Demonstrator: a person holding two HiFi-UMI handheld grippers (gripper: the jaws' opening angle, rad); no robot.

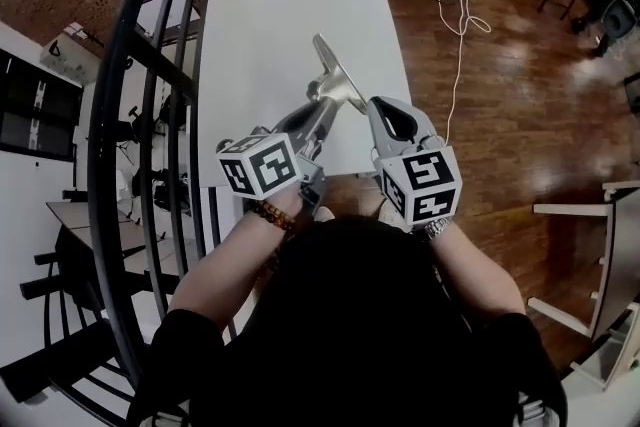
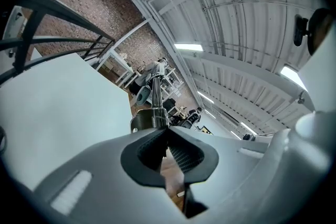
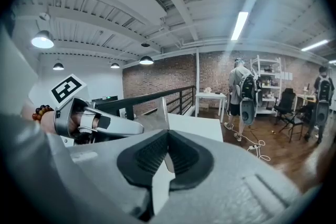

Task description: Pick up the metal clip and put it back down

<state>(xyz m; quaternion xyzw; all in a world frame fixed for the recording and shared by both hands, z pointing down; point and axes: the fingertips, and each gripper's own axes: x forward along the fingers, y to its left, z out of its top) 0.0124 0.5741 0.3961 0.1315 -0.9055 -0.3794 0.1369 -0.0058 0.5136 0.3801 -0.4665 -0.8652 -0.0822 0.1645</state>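
Head view shows the white table (image 1: 290, 15) running away from the person, with both grippers meeting over its near half. The left gripper (image 1: 322, 115) reaches in from the left and the right gripper (image 1: 366, 107) from the right, and the metal clip (image 1: 335, 75) is between them. It appears raised off the tabletop and angled away from the person. In the left gripper view the jaws are pinched shut on the clip's sprung end, just below its coil. In the right gripper view the jaws are closed on a thin flat blade of the same clip. Both holds look slim, on smooth metal. If one side lets go first on the way down, the clip could pivot or slide out of the other. It might then land skewed, or bounce off the table's near edge.
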